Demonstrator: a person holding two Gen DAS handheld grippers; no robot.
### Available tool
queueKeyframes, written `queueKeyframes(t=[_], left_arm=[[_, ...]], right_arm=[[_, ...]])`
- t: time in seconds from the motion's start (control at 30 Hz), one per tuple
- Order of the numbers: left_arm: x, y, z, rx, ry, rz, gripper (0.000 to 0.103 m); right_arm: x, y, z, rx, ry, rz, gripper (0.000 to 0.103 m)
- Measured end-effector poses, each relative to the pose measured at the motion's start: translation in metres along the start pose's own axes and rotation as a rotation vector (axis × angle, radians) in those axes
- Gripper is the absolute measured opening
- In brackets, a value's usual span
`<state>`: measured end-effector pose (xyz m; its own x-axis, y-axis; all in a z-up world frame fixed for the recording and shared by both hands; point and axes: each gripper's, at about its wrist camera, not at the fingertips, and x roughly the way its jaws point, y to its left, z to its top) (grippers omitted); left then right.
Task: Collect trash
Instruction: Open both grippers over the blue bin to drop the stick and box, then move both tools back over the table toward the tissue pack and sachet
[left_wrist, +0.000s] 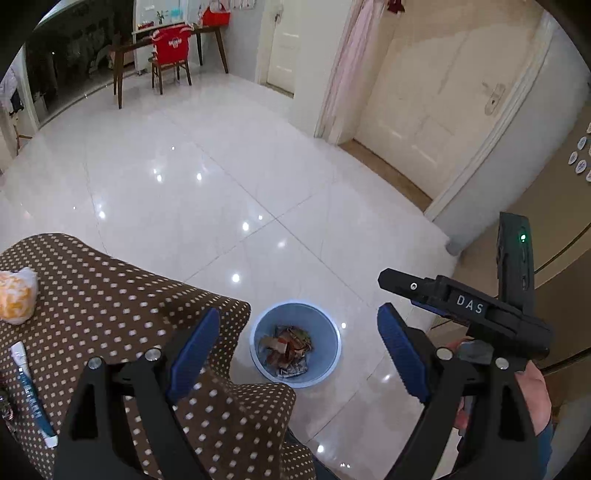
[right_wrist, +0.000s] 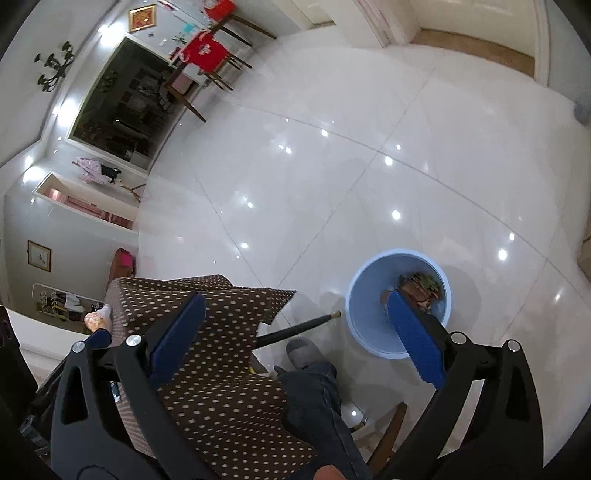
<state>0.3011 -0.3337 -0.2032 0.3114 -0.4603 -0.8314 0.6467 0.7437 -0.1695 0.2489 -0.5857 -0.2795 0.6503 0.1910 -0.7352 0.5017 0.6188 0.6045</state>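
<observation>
My blue bin (left_wrist: 295, 345) on the floor by the table corner already holds crumpled wrappers (left_wrist: 286, 350). Both my left tongs (left_wrist: 295, 354) and right tongs (right_wrist: 295, 339) gape wide, holding nothing. Left on the dotted tablecloth (left_wrist: 110, 295): a white-orange wad (left_wrist: 16, 295) and a toothpaste tube (left_wrist: 31, 395), its long axis running toward me, cap end nearest.
</observation>
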Motion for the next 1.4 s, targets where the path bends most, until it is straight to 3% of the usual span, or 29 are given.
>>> queueKeyframes(t=[0.4,0.63,0.87,1.03,1.4], left_arm=[[-0.083,0.037,-0.019,-0.060,-0.176,0.029,0.091],[-0.135,0.071,-0.040,-0.111,-0.287,0.088,0.095],[-0.176,0.109,-0.066,-0.177,-0.357,0.145,0.095],[-0.198,0.139,-0.091,-0.242,-0.378,0.230,0.095],[-0.241,0.224,-0.150,-0.442,-0.396,0.369,0.095]], right_arm=[[-0.044,0.098,-0.010,-0.163,-0.106,0.063,0.097],[-0.053,0.164,-0.029,-0.294,-0.135,0.090,0.097],[-0.043,0.224,-0.053,-0.407,-0.128,0.099,0.097],[-0.027,0.263,-0.077,-0.497,-0.109,0.095,0.097],[0.015,0.316,-0.126,-0.645,-0.032,0.079,0.097]])
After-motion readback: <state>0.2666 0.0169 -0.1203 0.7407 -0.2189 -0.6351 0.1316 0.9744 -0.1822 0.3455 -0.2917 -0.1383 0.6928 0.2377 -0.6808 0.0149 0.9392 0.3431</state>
